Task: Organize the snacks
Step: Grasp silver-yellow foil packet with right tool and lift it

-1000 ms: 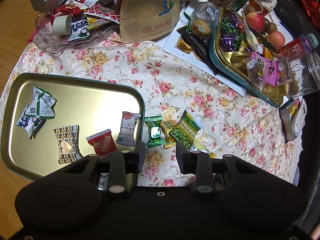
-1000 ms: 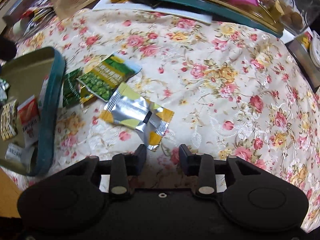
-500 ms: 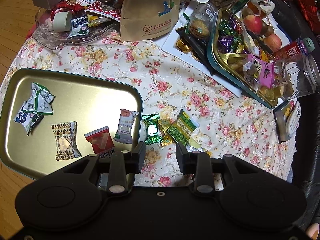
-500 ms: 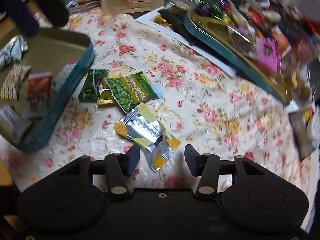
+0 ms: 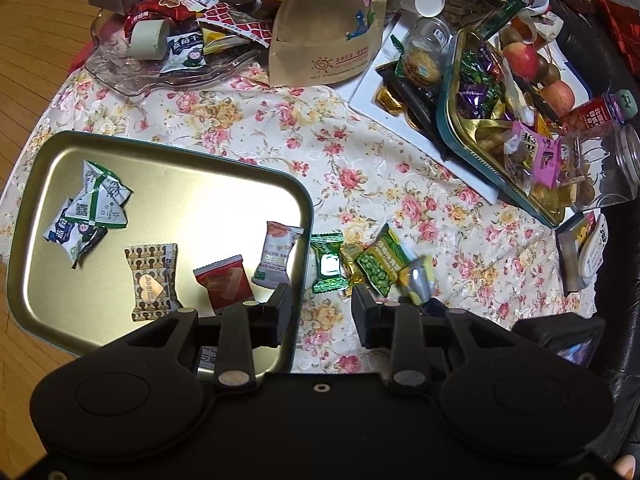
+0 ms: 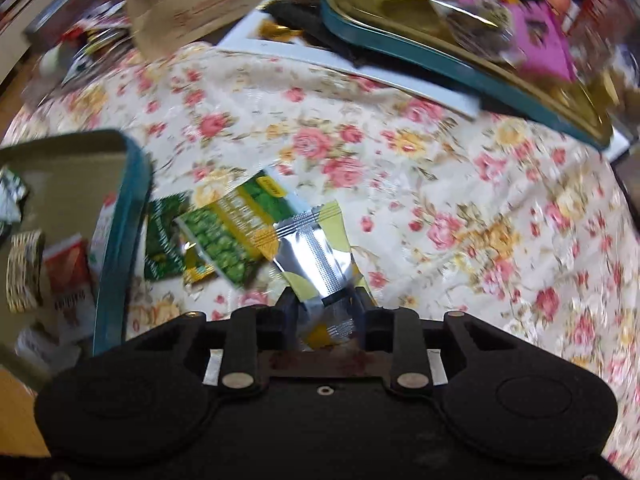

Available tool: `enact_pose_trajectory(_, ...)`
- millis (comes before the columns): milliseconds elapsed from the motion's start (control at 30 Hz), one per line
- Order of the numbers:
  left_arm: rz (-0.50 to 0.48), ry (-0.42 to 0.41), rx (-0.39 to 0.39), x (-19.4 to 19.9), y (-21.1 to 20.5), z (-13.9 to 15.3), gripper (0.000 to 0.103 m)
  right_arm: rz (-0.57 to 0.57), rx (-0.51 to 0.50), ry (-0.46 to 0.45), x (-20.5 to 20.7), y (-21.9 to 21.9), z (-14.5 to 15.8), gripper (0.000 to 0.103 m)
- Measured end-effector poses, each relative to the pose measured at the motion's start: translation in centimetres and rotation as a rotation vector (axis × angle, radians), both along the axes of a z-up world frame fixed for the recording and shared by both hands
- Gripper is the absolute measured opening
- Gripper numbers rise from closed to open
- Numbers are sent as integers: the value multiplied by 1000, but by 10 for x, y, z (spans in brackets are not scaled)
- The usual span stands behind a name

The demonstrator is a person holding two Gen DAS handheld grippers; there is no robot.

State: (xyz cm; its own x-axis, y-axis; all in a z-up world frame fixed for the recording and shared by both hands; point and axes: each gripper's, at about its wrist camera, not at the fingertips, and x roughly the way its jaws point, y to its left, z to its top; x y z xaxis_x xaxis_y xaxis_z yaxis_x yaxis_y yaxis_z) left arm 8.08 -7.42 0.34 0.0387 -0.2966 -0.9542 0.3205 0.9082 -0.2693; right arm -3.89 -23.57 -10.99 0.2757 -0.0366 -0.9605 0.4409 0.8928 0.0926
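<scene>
My right gripper point(image 6: 324, 308) is shut on a silver and yellow snack packet point(image 6: 316, 256), held over the floral tablecloth just right of the gold tin tray point(image 6: 120, 216). The packet also shows, blurred, in the left wrist view point(image 5: 416, 278). A green pea packet point(image 6: 228, 236) and a dark green candy point(image 6: 162, 236) lie beside the tray. My left gripper point(image 5: 320, 304) is open and empty above the tray's right edge point(image 5: 298, 264). The tray holds several wrapped snacks, among them a red packet point(image 5: 222, 286) and a brown patterned one point(image 5: 152, 280).
A second tin point(image 5: 456, 140) full of sweets sits on a white board at the right. A brown paper bag point(image 5: 328, 36) and a glass dish point(image 5: 120, 76) of snacks stand at the back. Jars point(image 5: 620, 168) and apples point(image 5: 520, 58) crowd the far right.
My right gripper has closed on the silver and yellow packet and lifted it off the cloth. The left gripper has risen slightly and stays open.
</scene>
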Motion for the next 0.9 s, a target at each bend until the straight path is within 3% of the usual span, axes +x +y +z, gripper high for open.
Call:
enact_pose_trajectory(267, -34, -32, 35, -7, -15, -4, 42, -249, 165, 120, -20, -42, 11, 27)
enact_pose_trajectory(400, -89, -55, 53, -17, -32, -8, 42, -344, 207, 129, -39, -59, 29, 27)
enact_pose_trajectory(700, -185, -82, 67, -34, -69, -19, 42, -407, 144, 73, -65, -74, 75, 27)
enact_pose_trajectory(900, -322, -139, 78, -36, -104, -26, 42, -427, 207, 40, -77, -83, 91, 27)
